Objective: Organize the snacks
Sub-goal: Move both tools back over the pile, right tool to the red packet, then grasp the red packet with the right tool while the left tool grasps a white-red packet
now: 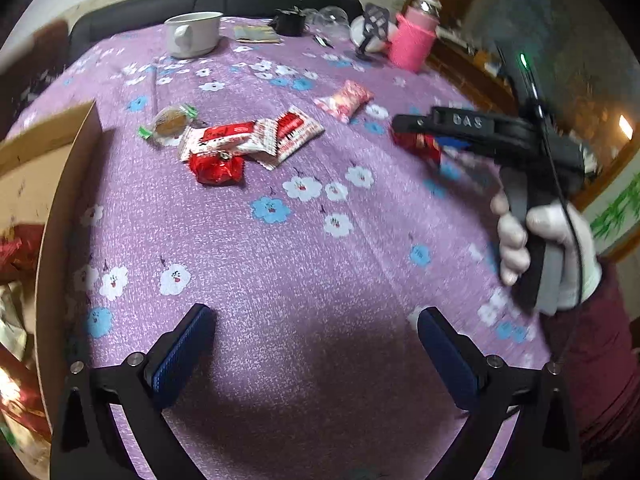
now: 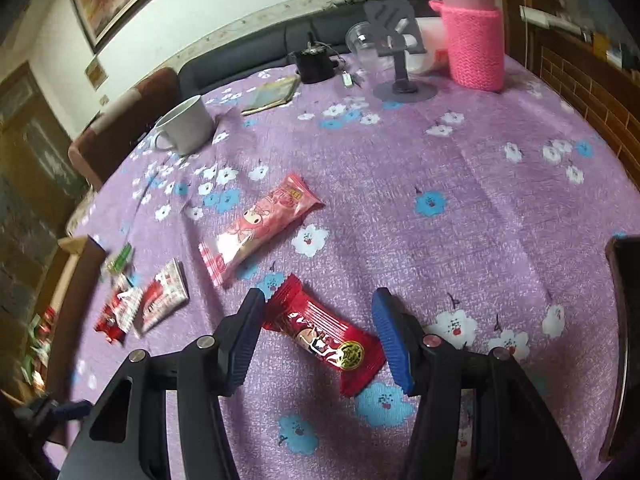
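Note:
My right gripper (image 2: 318, 312) is open, its blue pads on either side of a red snack packet (image 2: 324, 338) that lies on the purple cloth. In the left wrist view the right gripper (image 1: 416, 136) hovers over that red packet (image 1: 418, 146). My left gripper (image 1: 316, 332) is open and empty over bare cloth. A pink packet (image 2: 260, 226) (image 1: 346, 98) lies further out. A cluster of red and white packets (image 1: 244, 146) (image 2: 144, 300) and a clear-wrapped brown pastry (image 1: 170, 122) lie near a cardboard box (image 1: 56, 208) at the left, with snacks inside.
At the table's far side stand a white mug (image 2: 186, 126) (image 1: 194, 34), a pink knit-sleeved bottle (image 2: 474, 28) (image 1: 414, 36), a grey phone stand (image 2: 400, 60), a clear plastic cup (image 2: 362, 46), a black object (image 2: 314, 64) and a flat packet (image 2: 272, 94). A dark sofa (image 1: 240, 0) lies behind.

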`<action>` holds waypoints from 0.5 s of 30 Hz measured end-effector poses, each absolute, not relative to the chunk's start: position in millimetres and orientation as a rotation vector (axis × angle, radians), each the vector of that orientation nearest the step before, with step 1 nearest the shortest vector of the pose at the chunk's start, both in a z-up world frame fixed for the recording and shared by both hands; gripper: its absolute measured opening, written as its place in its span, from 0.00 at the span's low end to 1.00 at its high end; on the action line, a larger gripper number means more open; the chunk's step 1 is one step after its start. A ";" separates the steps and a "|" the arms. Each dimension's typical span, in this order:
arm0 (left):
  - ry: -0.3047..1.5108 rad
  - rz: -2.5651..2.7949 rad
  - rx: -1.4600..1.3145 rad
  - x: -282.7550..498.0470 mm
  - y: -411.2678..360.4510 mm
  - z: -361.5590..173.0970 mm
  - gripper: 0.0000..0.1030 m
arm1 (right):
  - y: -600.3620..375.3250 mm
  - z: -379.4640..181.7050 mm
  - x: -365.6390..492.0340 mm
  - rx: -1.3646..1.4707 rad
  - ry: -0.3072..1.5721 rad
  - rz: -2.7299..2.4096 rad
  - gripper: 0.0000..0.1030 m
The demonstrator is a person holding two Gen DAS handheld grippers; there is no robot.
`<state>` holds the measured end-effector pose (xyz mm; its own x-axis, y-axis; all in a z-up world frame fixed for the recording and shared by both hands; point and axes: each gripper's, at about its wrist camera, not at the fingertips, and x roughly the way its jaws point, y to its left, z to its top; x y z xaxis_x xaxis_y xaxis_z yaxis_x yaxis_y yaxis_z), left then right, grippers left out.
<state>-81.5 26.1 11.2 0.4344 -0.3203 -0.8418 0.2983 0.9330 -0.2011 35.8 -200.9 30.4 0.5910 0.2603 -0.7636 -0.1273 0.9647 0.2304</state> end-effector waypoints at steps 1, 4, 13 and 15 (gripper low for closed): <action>1.058 -0.379 0.009 -81.7 22.3 10.6 0.99 | -197.5 29.9 33.9 0.129 0.911 0.227 0.53; 1.077 -0.360 0.037 -79.9 19.0 10.4 0.99 | -191.8 29.6 30.1 0.082 0.912 0.230 0.24; 1.003 -0.352 -0.023 -32.7 48.2 43.0 0.80 | -198.8 28.8 26.4 0.118 0.916 0.235 0.18; 0.991 -0.372 0.049 -9.4 41.5 48.1 0.80 | -200.5 28.5 27.3 0.135 0.917 0.240 0.18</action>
